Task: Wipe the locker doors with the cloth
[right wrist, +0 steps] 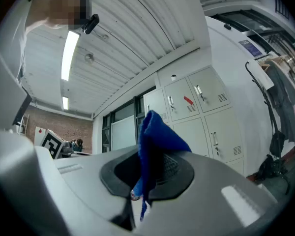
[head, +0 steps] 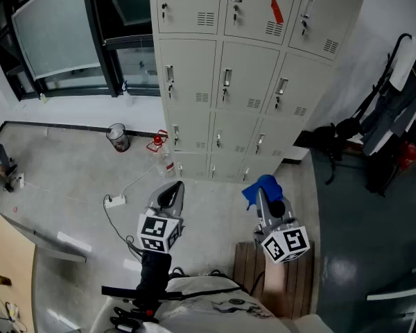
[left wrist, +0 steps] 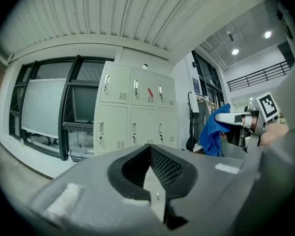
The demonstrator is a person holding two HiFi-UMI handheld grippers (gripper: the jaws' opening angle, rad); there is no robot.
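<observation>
A block of beige lockers (head: 249, 68) stands against the far wall, with handles, vents and a red tag (head: 276, 10) on an upper door. My right gripper (head: 261, 189) is shut on a blue cloth (head: 261, 188), held some way short of the lowest doors. In the right gripper view the blue cloth (right wrist: 152, 146) sticks up from between the jaws, lockers (right wrist: 206, 112) behind it. My left gripper (head: 170, 191) is shut with nothing in it, left of the right one. The left gripper view shows the lockers (left wrist: 135, 114) ahead and the cloth (left wrist: 214, 132) at right.
A small bin (head: 118, 137) and a red-capped bottle (head: 161, 151) stand on the floor left of the lockers. A power strip (head: 115, 200) with a white cable lies nearby. Dark bags and a rack (head: 381, 130) fill the right side. Windows (head: 62, 33) are at left.
</observation>
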